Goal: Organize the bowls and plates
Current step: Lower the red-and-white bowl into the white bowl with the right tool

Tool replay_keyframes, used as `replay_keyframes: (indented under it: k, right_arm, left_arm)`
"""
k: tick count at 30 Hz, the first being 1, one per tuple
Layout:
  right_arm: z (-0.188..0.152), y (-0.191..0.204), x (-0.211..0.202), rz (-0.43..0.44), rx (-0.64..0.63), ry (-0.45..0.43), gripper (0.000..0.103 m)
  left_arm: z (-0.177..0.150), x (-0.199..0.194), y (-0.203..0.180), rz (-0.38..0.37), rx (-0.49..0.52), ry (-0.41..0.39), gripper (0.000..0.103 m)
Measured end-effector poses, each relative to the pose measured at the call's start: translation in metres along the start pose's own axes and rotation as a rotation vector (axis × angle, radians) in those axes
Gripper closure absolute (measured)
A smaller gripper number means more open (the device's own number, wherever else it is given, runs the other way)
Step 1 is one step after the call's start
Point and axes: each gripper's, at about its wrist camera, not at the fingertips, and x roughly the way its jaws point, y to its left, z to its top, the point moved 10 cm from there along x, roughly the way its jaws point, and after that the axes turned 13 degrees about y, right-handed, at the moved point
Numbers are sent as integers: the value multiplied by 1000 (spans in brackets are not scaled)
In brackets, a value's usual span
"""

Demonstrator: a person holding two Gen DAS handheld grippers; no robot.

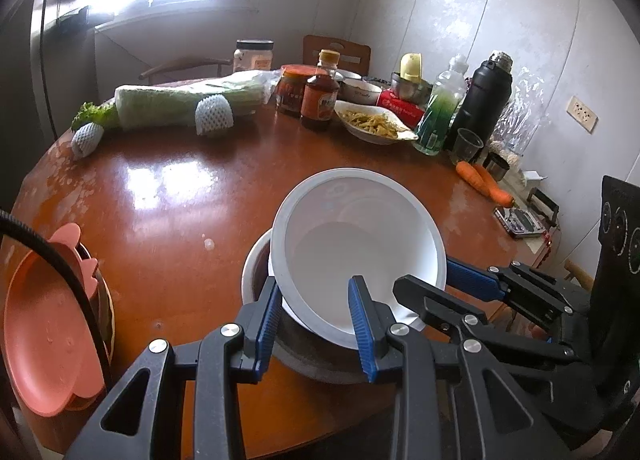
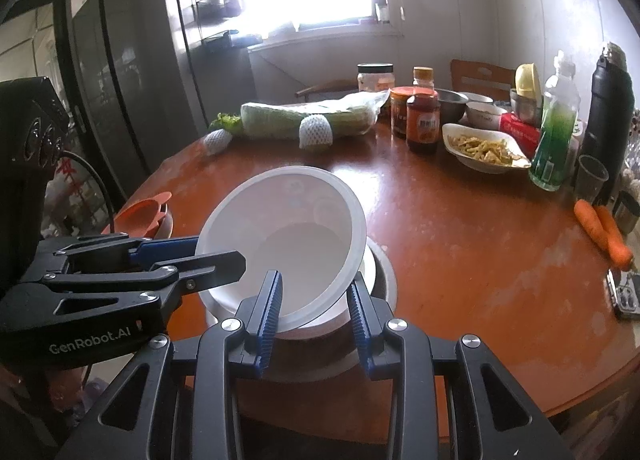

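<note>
- Left gripper (image 1: 320, 324): fingers straddle the near rim of the white bowl (image 1: 356, 248), one pad outside the wall, one inside. Wide gap between the pads; cannot tell whether they pinch the rim.
- Right gripper (image 2: 316, 316): same setup on its side of the bowl rim, one blue pad inside, one outside and lower. Clamp contact not confirmable either.
- Each gripper shows in the other's view, reaching in from the side at the rim of the same bowl.
- White bowl: tilted, mouth toward the cameras, sitting in/over a darker bowl (image 1: 256, 272) with a white rim and brown inside, near the front edge of the round brown table (image 1: 168, 195).
- Left edge of table: orange plate (image 1: 44, 336) on top of another dish.
- Mid table, right: two carrots (image 1: 484, 179), a small device (image 1: 520, 221) near the edge.
- Far side: wrapped cabbage (image 1: 180, 103), sauce bottle (image 1: 320, 99), red-lid jar (image 1: 294, 89), dish of shredded food (image 1: 372, 123), green drink bottle (image 1: 440, 111), black thermos (image 1: 486, 95), plastic cup (image 1: 466, 145).
- Behind: bright window, wooden chair back (image 1: 336, 53).
</note>
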Motion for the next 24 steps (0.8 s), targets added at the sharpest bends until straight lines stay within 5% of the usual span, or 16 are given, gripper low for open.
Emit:
replay_keyframes:
  k: [24]
  right_arm:
    - [-7,3,12,1,3,18,68]
  left_arm:
    - [-4,7,7,36,-9,1,69]
